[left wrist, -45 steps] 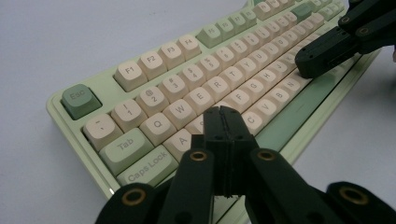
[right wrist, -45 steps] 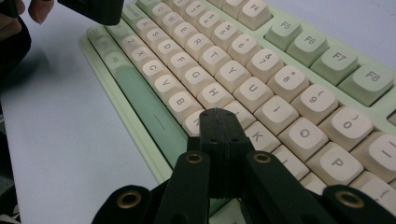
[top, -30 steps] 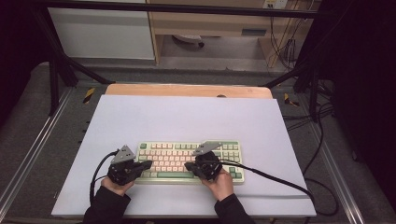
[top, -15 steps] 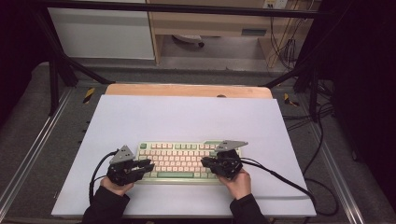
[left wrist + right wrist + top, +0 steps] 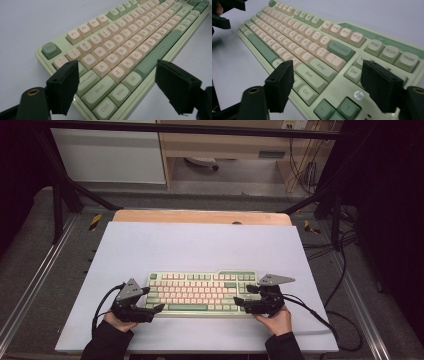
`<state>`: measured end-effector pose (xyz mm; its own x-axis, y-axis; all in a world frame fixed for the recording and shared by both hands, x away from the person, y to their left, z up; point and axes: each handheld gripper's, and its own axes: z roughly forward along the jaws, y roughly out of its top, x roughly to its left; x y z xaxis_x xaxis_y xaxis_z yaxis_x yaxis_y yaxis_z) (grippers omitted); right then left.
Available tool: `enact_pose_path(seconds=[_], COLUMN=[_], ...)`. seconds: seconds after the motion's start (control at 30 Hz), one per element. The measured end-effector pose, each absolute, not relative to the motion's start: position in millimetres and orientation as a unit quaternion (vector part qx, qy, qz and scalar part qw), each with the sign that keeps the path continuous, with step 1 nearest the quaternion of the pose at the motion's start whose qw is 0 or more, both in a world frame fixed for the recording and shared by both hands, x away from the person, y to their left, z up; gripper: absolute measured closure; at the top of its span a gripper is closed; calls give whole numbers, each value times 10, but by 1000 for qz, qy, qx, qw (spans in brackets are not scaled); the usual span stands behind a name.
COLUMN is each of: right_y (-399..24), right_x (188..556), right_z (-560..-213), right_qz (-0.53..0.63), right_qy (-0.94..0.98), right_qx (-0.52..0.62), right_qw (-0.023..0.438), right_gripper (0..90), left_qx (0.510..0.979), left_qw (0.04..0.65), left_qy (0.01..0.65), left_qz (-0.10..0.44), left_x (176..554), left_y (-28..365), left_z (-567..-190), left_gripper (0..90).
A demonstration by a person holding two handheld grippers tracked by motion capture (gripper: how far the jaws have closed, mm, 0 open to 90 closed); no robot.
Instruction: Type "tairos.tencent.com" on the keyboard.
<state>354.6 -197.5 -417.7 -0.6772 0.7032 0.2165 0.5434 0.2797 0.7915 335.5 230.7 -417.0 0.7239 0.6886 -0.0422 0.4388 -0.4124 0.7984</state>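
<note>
The green-and-cream keyboard point(image 5: 202, 293) lies flat near the front edge of the white table point(image 5: 200, 245). My left gripper point(image 5: 152, 300) sits at its left end, my right gripper point(image 5: 242, 301) at its right end — both have just been opening, jaws spread, nothing pinched between them.

White table sheet point(image 5: 200, 245), wooden board point(image 5: 200, 216) behind, grey floor point(image 5: 240, 187), dark surroundings.

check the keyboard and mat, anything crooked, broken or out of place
Nothing stands out. The keyboard lies flat and square on the white mat, with no key visibly missing. The left hand-held gripper and right hand-held gripper sit open at its two ends.
</note>
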Motion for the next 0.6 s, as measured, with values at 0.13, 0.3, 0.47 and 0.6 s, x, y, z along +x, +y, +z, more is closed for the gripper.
enact_pose_path(seconds=[0.13,0.3,0.47,0.6], right_y=[-2077,-2196,-2307,-2386], right_x=[3512,3464,3431,3394], right_z=[-4218,-4274,-4322,-4360], right_qz=[443,447,446,452], right_qy=[797,795,797,793], right_qx=[401,399,397,399], right_qw=[86,92,90,90], right_gripper=[127,52,13,11], left_qx=[824,823,823,822], left_qw=[425,426,428,428], left_qy=[347,350,350,355], left_qz=[142,133,129,121], left_x=[3349,3341,3321,3317], left_y=[2373,2453,2543,2599], left_z=[-4185,-4222,-4272,-4317], left_gripper=[124,80,73,70])
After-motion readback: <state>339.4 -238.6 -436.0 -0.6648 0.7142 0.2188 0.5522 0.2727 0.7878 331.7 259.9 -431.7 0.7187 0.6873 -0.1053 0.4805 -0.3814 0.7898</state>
